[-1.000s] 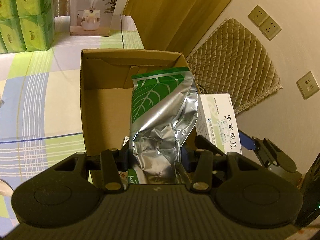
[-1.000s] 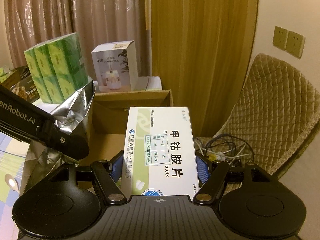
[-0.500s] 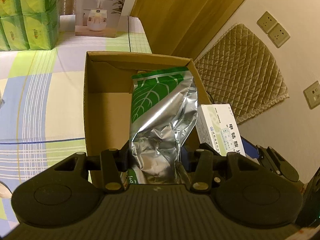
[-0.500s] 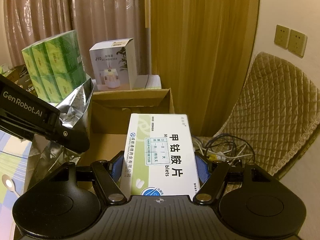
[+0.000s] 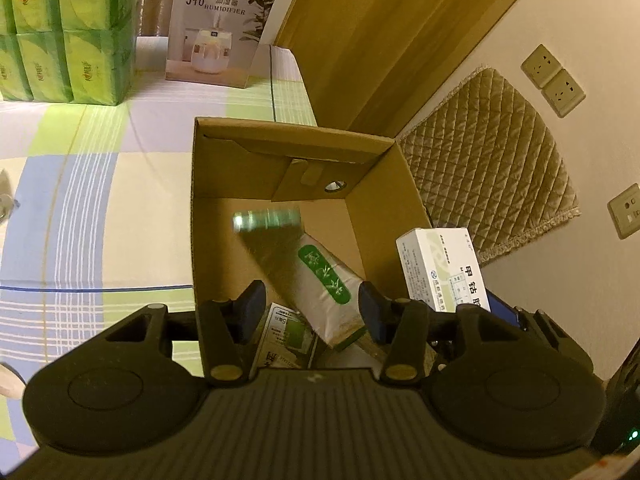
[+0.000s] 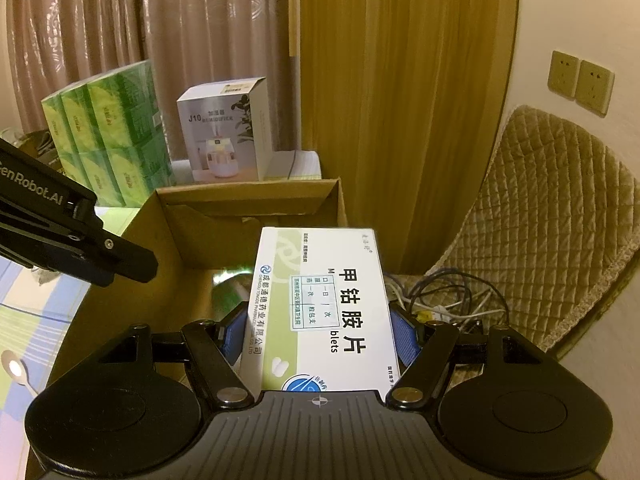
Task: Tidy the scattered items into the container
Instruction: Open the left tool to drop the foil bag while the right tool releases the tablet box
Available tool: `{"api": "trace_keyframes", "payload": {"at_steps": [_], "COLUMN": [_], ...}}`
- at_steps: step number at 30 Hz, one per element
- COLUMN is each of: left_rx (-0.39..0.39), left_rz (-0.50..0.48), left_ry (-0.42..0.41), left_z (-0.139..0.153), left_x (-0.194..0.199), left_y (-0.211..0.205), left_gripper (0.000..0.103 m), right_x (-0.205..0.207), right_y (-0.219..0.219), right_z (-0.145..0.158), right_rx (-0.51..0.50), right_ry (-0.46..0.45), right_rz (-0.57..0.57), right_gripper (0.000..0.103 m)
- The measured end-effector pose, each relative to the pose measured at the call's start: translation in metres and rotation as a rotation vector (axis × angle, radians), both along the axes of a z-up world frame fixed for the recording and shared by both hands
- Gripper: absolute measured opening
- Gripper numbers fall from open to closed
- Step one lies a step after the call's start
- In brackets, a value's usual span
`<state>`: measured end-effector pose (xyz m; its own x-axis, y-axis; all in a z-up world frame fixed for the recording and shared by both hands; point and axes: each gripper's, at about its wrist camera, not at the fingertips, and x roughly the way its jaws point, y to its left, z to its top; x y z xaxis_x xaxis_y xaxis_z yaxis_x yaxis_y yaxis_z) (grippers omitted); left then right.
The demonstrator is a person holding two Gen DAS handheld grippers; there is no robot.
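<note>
Step in hand, by judgement: drop of medicine box [image 6: 324,308] into cardboard box [image 5: 276,152].

- Right gripper [image 6: 320,328] clamped on medicine box sides; held above right rim, partly outside. Shift left over opening, lower, then release.
- Left gripper [image 5: 312,308] spread wide, empty, above opening. Lift clear to avoid collision.
- Foil pouch [image 5: 320,276] blurred, lying slanted inside on other packets.
- Medicine box: white and green, flat, printed, rigid-looking.
</note>
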<state>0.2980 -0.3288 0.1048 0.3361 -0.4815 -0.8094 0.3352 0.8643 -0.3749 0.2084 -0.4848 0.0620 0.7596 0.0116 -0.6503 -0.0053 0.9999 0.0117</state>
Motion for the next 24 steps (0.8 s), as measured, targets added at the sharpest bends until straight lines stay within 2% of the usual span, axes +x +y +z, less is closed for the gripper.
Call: {"api": "trace_keyframes", "payload": {"at_steps": [24], "left_rx": [-0.003], "left_rz": [0.012], "left_ry": [-0.009], "left_z": [0.004], "left_x": [-0.003], "left_y": [0.024], "left_gripper": [0.045], "right_x": [0.004], "right_y": [0.016], "right_z": [0.002], "right_rx": [0.028], "right_ry": [-0.013], "right_rz": [0.032], "right_gripper": [0.068]}}
